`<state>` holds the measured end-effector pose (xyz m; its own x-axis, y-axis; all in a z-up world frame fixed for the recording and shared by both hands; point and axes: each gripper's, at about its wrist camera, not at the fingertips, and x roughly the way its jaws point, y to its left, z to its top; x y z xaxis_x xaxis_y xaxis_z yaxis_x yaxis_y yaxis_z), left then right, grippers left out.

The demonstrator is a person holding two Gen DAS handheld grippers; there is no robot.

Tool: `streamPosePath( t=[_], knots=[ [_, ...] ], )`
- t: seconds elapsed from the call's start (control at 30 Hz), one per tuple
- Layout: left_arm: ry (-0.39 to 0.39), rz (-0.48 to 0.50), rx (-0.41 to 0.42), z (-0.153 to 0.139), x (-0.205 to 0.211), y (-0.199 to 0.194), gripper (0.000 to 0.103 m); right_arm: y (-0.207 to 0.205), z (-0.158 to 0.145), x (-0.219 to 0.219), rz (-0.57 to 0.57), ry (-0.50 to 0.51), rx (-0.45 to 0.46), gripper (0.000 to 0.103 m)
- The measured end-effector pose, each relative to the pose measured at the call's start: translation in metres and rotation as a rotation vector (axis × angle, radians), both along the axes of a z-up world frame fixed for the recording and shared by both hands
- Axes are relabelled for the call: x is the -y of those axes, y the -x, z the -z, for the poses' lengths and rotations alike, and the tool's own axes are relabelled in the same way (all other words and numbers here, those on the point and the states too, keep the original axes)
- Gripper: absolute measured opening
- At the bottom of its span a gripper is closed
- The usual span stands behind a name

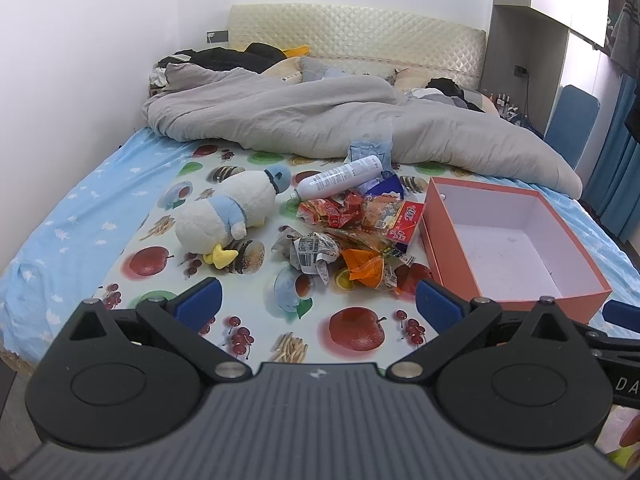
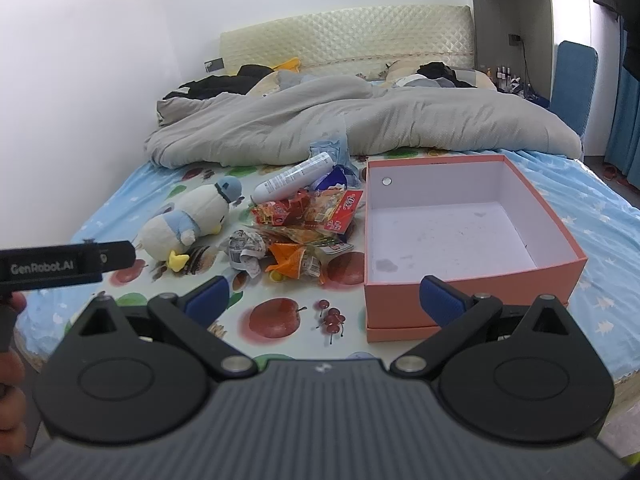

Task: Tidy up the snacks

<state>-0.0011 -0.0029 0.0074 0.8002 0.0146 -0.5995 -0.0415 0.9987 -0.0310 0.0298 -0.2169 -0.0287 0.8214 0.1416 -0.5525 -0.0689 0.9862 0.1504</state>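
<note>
Nearest the cameras, the left gripper (image 1: 316,304) and the right gripper (image 2: 324,300) hung above the fruit-print sheet (image 1: 360,332), each with jaws spread wide and holding nothing. Just beyond, the snack pile (image 1: 352,236) lay dead ahead of the left jaws but ahead and to the left of the right jaws, so the left hand appeared the nearer. The pile's long axis ran away from the grippers, towards the white bottle (image 1: 340,178). The empty orange box (image 1: 516,276) sat just to its right; a plush duck (image 1: 228,208) lay to its left, the grey duvet (image 1: 320,120) farthest.
</note>
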Motion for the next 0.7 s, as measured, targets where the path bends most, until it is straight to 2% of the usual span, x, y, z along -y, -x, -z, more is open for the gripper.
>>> streamPosePath(
  t=[0.7],
  knots=[
    [0.002, -0.003, 0.0, 0.0002, -0.0001, 0.0002, 0.103, 0.0002, 0.0044, 0.0007, 0.0, -0.005, -0.004, 0.103]
  ],
)
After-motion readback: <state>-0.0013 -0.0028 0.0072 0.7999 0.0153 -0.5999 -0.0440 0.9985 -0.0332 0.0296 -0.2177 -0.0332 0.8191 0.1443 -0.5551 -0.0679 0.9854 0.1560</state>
